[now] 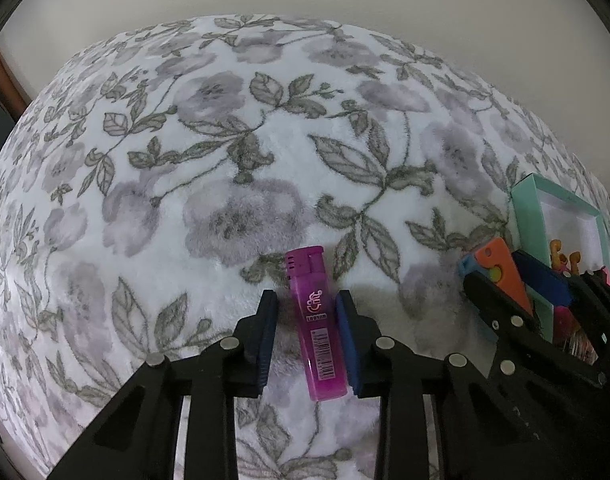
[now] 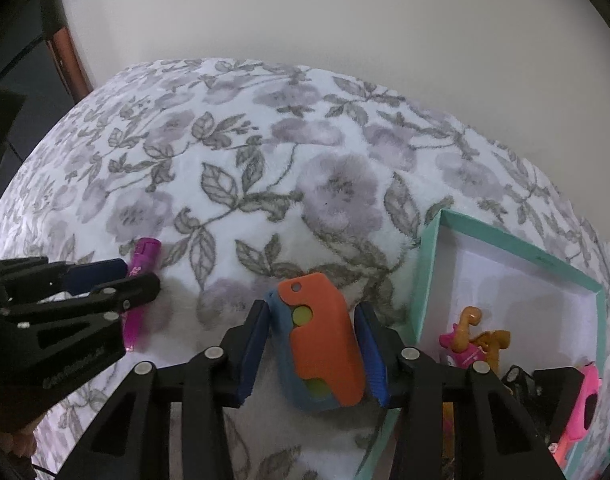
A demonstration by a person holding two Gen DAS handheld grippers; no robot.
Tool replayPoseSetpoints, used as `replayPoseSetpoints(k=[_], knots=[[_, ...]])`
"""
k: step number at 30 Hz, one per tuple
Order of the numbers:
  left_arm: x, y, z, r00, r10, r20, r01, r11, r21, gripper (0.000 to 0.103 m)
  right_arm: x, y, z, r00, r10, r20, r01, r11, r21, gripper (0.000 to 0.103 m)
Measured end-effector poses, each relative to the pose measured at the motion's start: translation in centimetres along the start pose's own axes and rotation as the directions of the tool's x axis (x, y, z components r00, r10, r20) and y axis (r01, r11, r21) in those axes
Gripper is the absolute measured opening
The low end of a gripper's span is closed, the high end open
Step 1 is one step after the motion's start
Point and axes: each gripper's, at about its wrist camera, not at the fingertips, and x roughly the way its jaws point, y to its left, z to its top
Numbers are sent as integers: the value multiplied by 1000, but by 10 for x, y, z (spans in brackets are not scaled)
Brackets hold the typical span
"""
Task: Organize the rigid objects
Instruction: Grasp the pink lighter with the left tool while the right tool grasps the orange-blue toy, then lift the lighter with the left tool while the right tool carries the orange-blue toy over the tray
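Partly sorted: several toys already inside teal box (image 2: 429, 280), right of frame. Purple lighter (image 1: 319, 324) between left gripper (image 1: 307, 336) jaws, one pad not yet touching; orange-and-blue toy (image 2: 325, 344) grasped by right gripper (image 2: 315, 354), both still on floral blanket (image 1: 225, 140).

A plush white blanket (image 1: 209, 128) printed with grey-purple flowers and grey-green leaves is covering the whole work surface. Behind it a plain off-white wall (image 2: 345, 20) is rising, and a reddish-brown wooden edge (image 2: 67, 60) is showing at far left.
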Motion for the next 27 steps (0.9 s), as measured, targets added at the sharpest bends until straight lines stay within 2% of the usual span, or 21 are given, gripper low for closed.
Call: replayPoseSetpoints(k=[5, 13, 24, 26, 27], knots=[[1, 2, 0, 1000, 5, 3, -5, 1000, 0, 31, 12, 1, -2, 999, -6, -34, 6, 1000, 20, 46], [2, -9, -1, 999, 52, 15, -53, 998, 30, 31, 9, 3, -8, 999, -33, -1, 33, 999, 42, 45], [0, -13, -4, 998, 59, 17, -59, 998, 37, 31, 3, 8, -19, 998, -56, 37, 53, 995, 81, 45], [-1, -14, -4, 998, 55, 16, -56, 998, 36, 29, 2, 8, -20, 998, -51, 37, 48, 996, 80, 45], [-2, -14, -4, 999, 49, 17, -50, 998, 36, 23, 1, 8, -21, 998, -46, 38, 43, 996, 79, 45]])
